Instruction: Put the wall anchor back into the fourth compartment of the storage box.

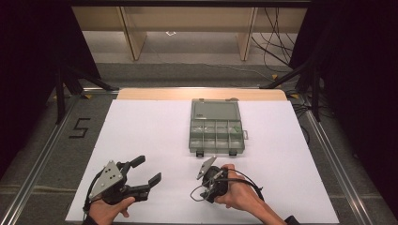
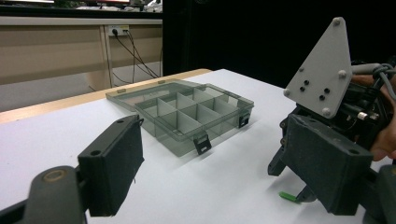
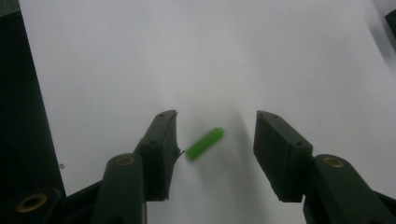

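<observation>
My right gripper (image 3: 215, 140) points down at the white tabletop (image 1: 150, 136) near its front edge, a little right of the middle. Its two black jaws stand half apart, with the small green plastic peg (image 3: 204, 143) lying flat on the white surface between them. The peg sits closer to the jaw at the left of the right gripper view, just beside its pad; whether it touches there I cannot tell, and a clear gap separates it from the other jaw. Nothing is clamped. In the left gripper view the same peg (image 2: 288, 196) shows as a green stub on the tabletop under my right gripper (image 2: 299, 186).

My left gripper (image 1: 143, 171) rests low near the front left corner of the tabletop, its jaws spread wide with nothing between them.

The smoky grey translucent plastic compartment box (image 1: 216, 133) lies open toward the back edge of the tabletop, at its middle, lid folded flat behind the divided tray and two black latches on its front wall. It is well apart from the peg.
</observation>
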Available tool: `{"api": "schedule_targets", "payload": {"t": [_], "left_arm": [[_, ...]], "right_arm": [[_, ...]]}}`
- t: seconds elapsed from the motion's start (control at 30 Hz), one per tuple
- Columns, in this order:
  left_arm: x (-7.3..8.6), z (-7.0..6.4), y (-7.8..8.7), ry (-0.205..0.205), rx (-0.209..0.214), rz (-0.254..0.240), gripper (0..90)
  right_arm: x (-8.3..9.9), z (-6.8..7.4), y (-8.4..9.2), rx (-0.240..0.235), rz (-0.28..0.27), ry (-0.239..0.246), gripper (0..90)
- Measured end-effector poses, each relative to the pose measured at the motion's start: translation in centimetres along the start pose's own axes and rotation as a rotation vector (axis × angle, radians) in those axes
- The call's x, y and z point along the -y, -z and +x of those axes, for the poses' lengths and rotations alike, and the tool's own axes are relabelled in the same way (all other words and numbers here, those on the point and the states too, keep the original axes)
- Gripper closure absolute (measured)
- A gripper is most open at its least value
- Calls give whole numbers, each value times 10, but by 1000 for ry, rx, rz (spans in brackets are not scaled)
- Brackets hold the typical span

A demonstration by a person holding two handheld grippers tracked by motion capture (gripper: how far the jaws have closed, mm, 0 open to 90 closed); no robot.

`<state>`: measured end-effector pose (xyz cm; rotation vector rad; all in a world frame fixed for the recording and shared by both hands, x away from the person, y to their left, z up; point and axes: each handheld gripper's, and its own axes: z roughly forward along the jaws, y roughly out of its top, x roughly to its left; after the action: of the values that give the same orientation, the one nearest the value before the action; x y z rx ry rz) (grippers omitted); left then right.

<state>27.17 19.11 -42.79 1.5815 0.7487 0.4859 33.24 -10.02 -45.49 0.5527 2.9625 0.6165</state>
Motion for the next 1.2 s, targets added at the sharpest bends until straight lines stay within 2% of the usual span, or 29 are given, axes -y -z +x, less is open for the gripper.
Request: {"api": "schedule_targets", "payload": {"t": [0.37,0.6,0.77,1.03,1.2], "left_arm": [[0,0,0,3,-1,-5,194],[0,0,0,-1,-1,0,194],[0,0,0,-1,0,0,195],[0,0,0,0,-2,2,194],[0,0,0,-1,-1,-1,195]], "right_arm": [[0,2,-8,-10,47,33,653],[-1,5,-8,-13,67,72,763],[-3,5,-9,-30,67,83,833],[-5,7,-9,-22,79,99,842],[-7,1,1,-1,49,111,843]]}}
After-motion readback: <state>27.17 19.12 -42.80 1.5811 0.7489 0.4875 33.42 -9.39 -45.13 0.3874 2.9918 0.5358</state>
